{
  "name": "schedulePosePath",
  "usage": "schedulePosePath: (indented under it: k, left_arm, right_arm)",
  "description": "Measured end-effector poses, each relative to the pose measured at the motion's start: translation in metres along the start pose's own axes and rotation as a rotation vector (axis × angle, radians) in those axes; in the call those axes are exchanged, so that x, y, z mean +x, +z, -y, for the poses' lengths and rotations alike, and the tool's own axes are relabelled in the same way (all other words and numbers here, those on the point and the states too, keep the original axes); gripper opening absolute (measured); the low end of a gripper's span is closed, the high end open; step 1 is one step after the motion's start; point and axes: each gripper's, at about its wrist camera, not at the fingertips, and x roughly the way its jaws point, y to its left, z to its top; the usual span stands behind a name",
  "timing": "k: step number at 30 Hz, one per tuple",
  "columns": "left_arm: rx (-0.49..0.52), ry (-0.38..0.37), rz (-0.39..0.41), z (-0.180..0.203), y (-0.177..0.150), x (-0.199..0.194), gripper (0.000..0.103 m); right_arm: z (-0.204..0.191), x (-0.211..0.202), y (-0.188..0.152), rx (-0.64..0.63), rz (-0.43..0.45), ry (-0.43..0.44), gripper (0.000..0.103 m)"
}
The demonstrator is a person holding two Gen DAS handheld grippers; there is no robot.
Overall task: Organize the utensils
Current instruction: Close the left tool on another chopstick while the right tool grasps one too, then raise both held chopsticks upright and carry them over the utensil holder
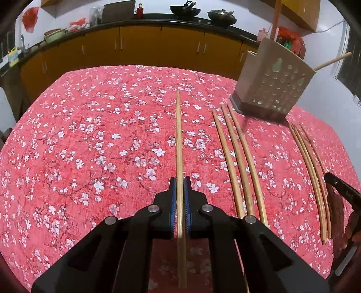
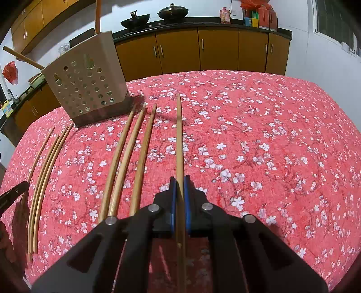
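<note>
Nearest to me, the left gripper (image 1: 179, 184) has its fingers (image 1: 172, 191) pinched on a chopstick (image 1: 178, 139), which runs straight forward along the fingers toward the far edge of the tabletop (image 1: 90, 139). The right gripper (image 2: 179, 184) is the same story: blue pads clamped on its own chopstick (image 2: 179, 139), pointing ahead, low over the cloth. Both tools sit roughly level, aimed away from me; whether the sticks are lifted clear or just touching the cloth I cannot tell.

Between the two grippers, lying loose on the tabletop, I count a set of three thicker chopsticks (image 1: 239, 157) and, in the right wrist view, a bundle of about four thinner chopsticks (image 2: 42, 175) toward that view's left edge, all roughly parallel and pointing at the holder.

Farther on, the perforated utensil holder (image 1: 273, 88) stands near the far edge, just beyond the tips of the thicker three. A wooden handle (image 1: 334, 59) and an orange handle (image 1: 275, 20) stick out of its top.

My read: early going. Most chopsticks are not yet in the holder, and the two I grip have to travel there next.
</note>
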Motion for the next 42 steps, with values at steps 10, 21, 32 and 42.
schedulePosePath:
  k: [10,21,32,42]
  left_arm:
    - [0.01,-0.018,0.0,-0.001,-0.016,-0.016,0.008]
    - [0.058,0.02,0.036,0.007,-0.023,-0.018,0.008]
    - [0.037,0.002,-0.001,0.0,-0.014,-0.018,0.008]
    - [0.004,-0.038,0.13,-0.005,0.02,-0.062,0.007]
  right_arm:
    - [-0.002,-0.016,-0.019,-0.022,-0.011,-0.006,0.01]
    - [-0.008,-0.022,-0.028,-0.074,0.036,-0.038,0.01]
    - [-0.003,-0.03,-0.02,-0.036,0.032,-0.01,0.008]
    - [0.002,-0.087,0.018,-0.004,0.213,0.013,0.008]
